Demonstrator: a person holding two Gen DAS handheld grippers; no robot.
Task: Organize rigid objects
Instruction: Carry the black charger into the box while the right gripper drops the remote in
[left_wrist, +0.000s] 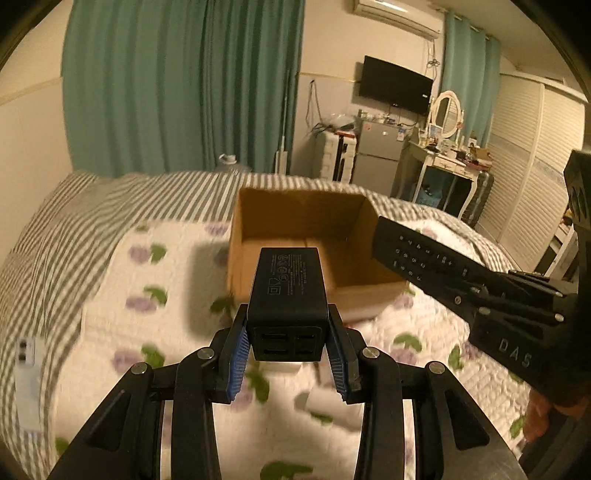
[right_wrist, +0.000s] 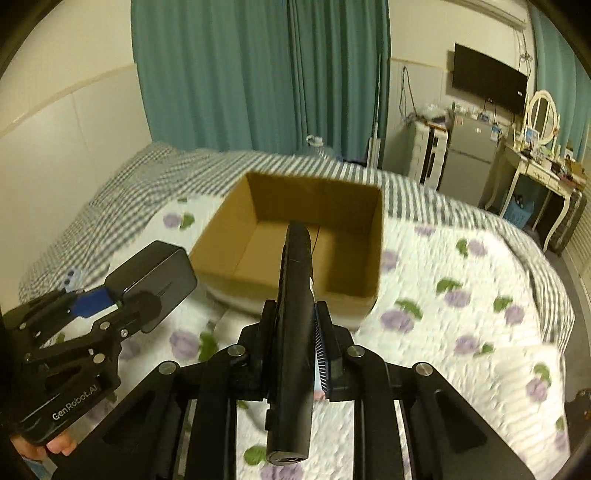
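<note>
A black USB charger block (left_wrist: 287, 295) is clamped between the blue pads of the left gripper (left_wrist: 288, 354), and a black remote control (right_wrist: 293, 332) is clamped on its edge in the right gripper (right_wrist: 295, 347). Both are held above the bed quilt (right_wrist: 443, 332), short of the open cardboard box (right_wrist: 373, 258), which is seen at 12 o'clock in both views and looks empty. It is judged that the remote, held near its middle and long, could pivot or strike the near wall of the box if lowered too early; the two grippers could also collide over the opening. Counted: one charger, one remote, one box, two grippers.
</note>
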